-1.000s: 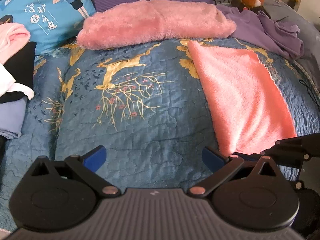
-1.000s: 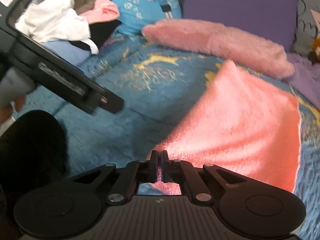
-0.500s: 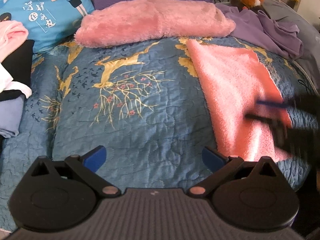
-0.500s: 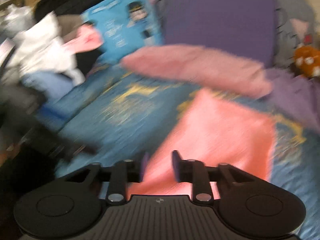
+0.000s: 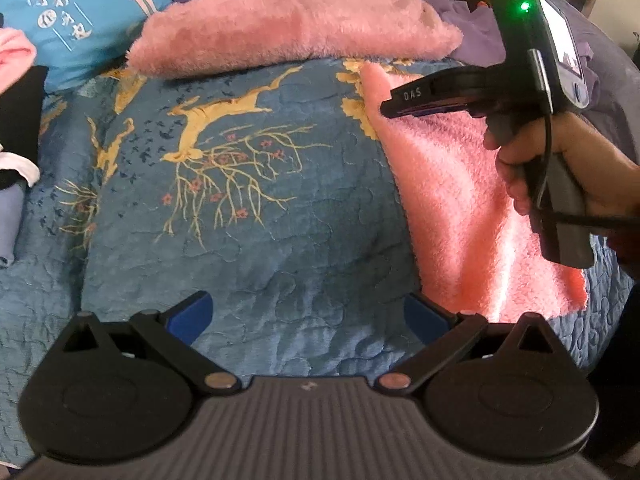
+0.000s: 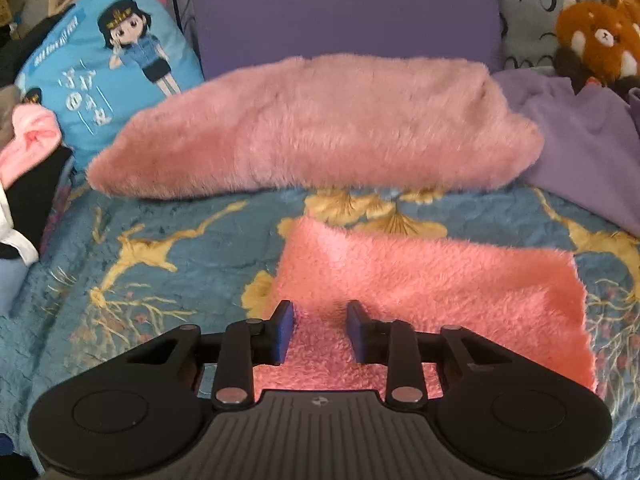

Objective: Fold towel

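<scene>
Right gripper (image 6: pixel 319 330): jaws narrow and closing, nothing pressed between the pads; pink towel (image 6: pixel 432 300) visible through the gap, lying flat on the blue quilted bedspread (image 6: pixel 160 248). Near edge of the towel hidden behind the gripper body.

Left gripper (image 5: pixel 307 318): jaws wide, empty, above bare bedspread; towel just beside the right pad. Right side of the towel partly covered by the hand (image 5: pixel 568 164) and its handle.

Beyond the towel: fluffy pink cushion (image 6: pixel 320 128), purple cloth (image 6: pixel 580 140), plush toy (image 6: pixel 596 40), blue cartoon pillow (image 6: pixel 108 68); clothes cut off at left.

Legible: "DAS" on the right gripper's finger. Pillow lettering not readable.
</scene>
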### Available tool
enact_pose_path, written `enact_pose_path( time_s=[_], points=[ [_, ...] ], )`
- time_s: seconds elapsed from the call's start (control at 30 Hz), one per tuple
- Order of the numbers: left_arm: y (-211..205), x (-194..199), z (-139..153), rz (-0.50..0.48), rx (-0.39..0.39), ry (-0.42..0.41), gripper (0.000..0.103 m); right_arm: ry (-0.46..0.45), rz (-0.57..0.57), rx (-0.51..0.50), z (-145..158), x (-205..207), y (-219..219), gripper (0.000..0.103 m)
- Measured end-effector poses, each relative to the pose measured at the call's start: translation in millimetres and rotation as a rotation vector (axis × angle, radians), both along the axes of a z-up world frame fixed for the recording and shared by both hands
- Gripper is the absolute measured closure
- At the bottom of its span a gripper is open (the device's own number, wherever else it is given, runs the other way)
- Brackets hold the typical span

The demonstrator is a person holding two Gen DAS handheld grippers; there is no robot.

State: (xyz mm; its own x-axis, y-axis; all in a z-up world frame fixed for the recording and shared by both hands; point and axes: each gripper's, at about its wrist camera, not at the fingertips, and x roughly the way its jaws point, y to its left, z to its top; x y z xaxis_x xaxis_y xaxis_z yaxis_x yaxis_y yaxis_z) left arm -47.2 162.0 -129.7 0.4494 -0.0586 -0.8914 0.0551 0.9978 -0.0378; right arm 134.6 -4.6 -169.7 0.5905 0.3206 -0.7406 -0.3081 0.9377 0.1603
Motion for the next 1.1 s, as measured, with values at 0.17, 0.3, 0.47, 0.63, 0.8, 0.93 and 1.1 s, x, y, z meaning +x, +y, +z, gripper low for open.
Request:
enact_pose_path(
  time_s=[0.17,0.3,0.47,0.63,0.8,0.93,1.1],
  points=[
    [-0.6,3.5,-4.5,-0.006,-0.011,0.007,0.0,-0.028,0.021,0.004,4.4,-1.3,6.9,0.1],
    [-1.9,3.6,-5.7,-0.011,-0.012,0.013,0.0,-0.037,0.039,0.056,8.5,2.1,15.3,0.1],
    [-1.2,5.1,-7.4,-0.005,-0.012,0.021,0.0,-0.041,0.049,0.08,7.8,1.7,27.3,0.1],
    [-2.5,4.4,-5.6,-0.013,-0.006,0.014,0.0,-0.011,-0.003,0.089,2.2,3.0,23.7,0.095],
    [-4.9,2.3,-1.3,-0.014,-0.003,0.002,0.0,-0.1,-0.053,0.103,22.7,-31.3,-15.1,0.077],
    [-11.9,-1.1,4.4,-0.029,0.006,-0.012,0.0,-0.09,-0.126,0.021,21.3,-51.4,-63.8,0.078],
    [-22.7,-8.1,14.5,-0.053,0.02,-0.04,0.0,-0.096,-0.269,-0.135,16.8,-73.5,-117.7,0.077]
  ],
)
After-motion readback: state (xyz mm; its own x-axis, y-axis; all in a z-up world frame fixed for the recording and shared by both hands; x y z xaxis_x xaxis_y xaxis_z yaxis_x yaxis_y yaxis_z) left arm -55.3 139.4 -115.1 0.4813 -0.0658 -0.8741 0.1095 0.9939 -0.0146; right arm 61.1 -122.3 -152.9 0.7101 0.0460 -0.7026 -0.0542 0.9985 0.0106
